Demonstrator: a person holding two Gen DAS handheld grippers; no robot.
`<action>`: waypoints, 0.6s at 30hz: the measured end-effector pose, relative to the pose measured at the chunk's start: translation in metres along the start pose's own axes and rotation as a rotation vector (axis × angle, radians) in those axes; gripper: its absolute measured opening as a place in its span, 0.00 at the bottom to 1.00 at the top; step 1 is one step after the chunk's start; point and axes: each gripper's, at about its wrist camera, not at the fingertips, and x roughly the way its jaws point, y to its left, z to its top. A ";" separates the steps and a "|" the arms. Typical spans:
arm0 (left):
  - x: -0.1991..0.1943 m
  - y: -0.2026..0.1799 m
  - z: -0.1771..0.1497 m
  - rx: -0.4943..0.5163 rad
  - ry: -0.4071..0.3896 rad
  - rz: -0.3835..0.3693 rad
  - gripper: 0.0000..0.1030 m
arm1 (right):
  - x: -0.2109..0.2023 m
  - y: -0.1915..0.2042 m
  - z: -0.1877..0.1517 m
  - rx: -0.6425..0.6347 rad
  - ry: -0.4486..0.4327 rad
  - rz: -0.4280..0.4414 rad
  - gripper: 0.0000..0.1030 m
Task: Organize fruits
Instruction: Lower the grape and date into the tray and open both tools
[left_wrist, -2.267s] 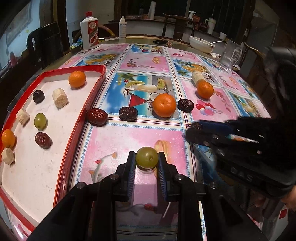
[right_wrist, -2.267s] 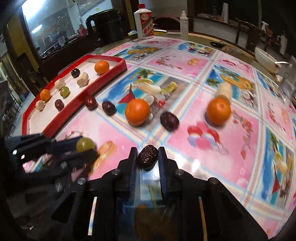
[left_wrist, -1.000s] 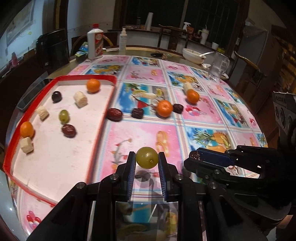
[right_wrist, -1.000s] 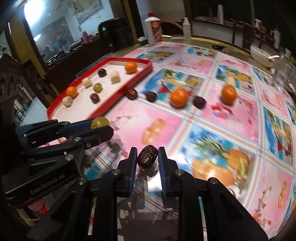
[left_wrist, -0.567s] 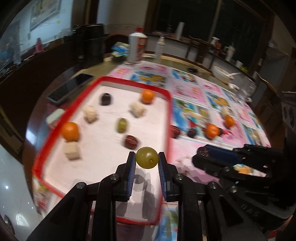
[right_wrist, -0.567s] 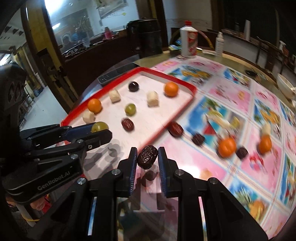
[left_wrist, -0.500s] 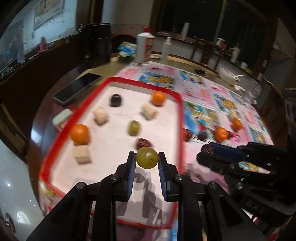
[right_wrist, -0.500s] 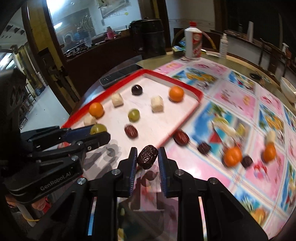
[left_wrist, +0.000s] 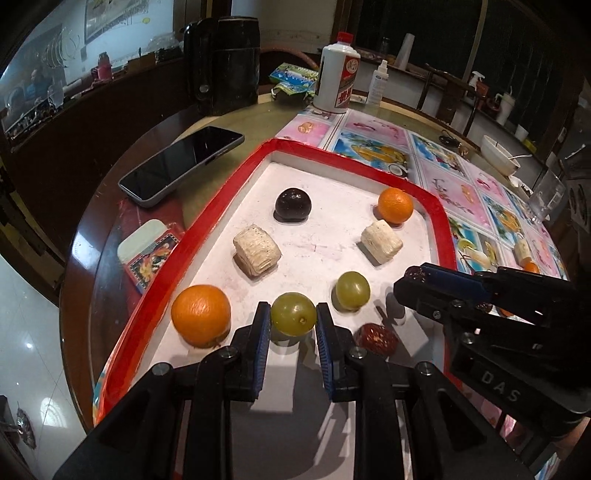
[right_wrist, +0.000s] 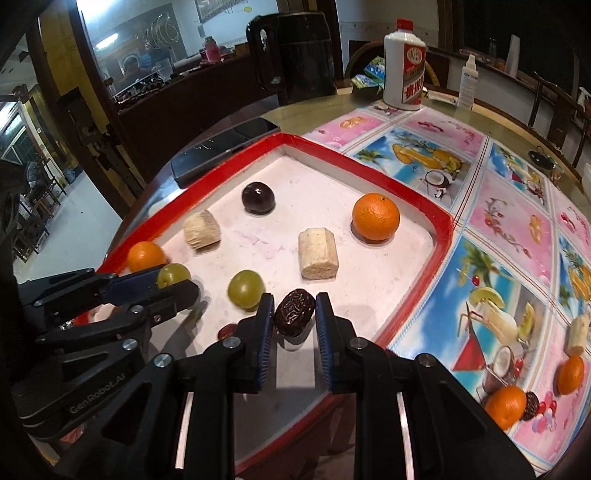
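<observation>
Two fruits held over the red-rimmed tray (left_wrist: 207, 236) on a round tabletop (right_wrist: 509, 206).

The left gripper (left_wrist: 291, 325) clamps a round green grape (left_wrist: 293, 314), stem dimple facing the camera; the right gripper (right_wrist: 294, 317) clamps a wrinkled dark date (right_wrist: 294, 312), long axis tilted up to the right. Both hang low over the tray's white floor. The tabletop wears a fruit-print cloth; a phone (left_wrist: 181, 164) and white bottle (left_wrist: 337, 74) sit beyond, in a dim room.
</observation>
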 end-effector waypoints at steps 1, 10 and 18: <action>0.002 0.001 0.001 0.001 0.004 0.003 0.23 | 0.003 -0.001 0.001 0.003 0.004 0.000 0.24; 0.014 -0.002 0.001 0.014 0.031 0.006 0.28 | 0.012 -0.001 0.002 -0.003 0.028 0.005 0.24; 0.007 -0.006 -0.001 0.041 0.003 0.069 0.60 | 0.012 -0.006 -0.001 0.009 0.054 -0.019 0.24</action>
